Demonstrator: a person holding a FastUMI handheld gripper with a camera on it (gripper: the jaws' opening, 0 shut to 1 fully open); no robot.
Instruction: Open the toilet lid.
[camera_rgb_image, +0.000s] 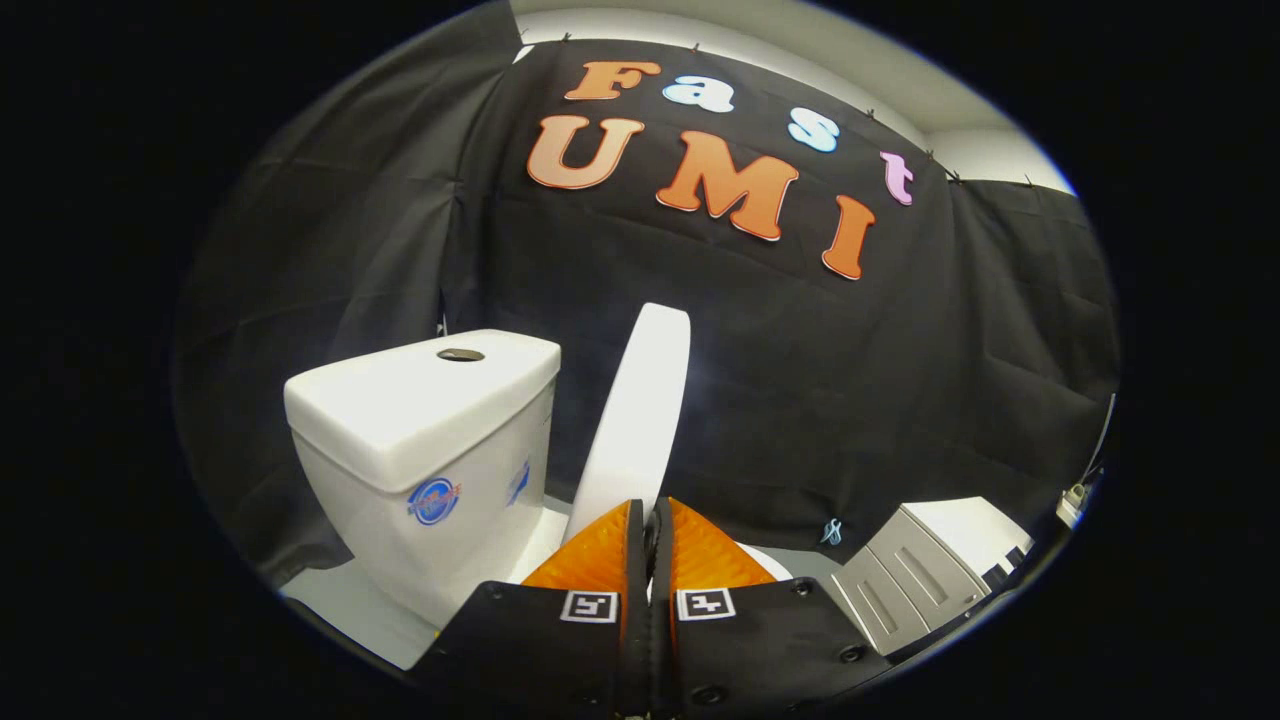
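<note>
While standing against black cloth walls (400, 220) in a booth, showing a white toilet tank (420, 430) with a round flush button (460, 354) on top. Rising edge-on just ahead of the hand-held gripper (648, 520), the white toilet lid (640, 410), lifted nearly upright beside the tank. Holding fingers (600, 555) pressed close together at the lid's lower edge; cannot tell whether gripping it. Sitting off to the right, a grey cabinet (915, 580).

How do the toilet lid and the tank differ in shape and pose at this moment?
The toilet lid is a thin curved panel seen edge-on, raised nearly upright; the tank is a boxy block with a flat top. The lid rises just ahead of the gripper, whose fingers are together; the tank stands beside them. The tank carries a round sticker and a top button; the lid looks plain. Both are glossy white.
</note>
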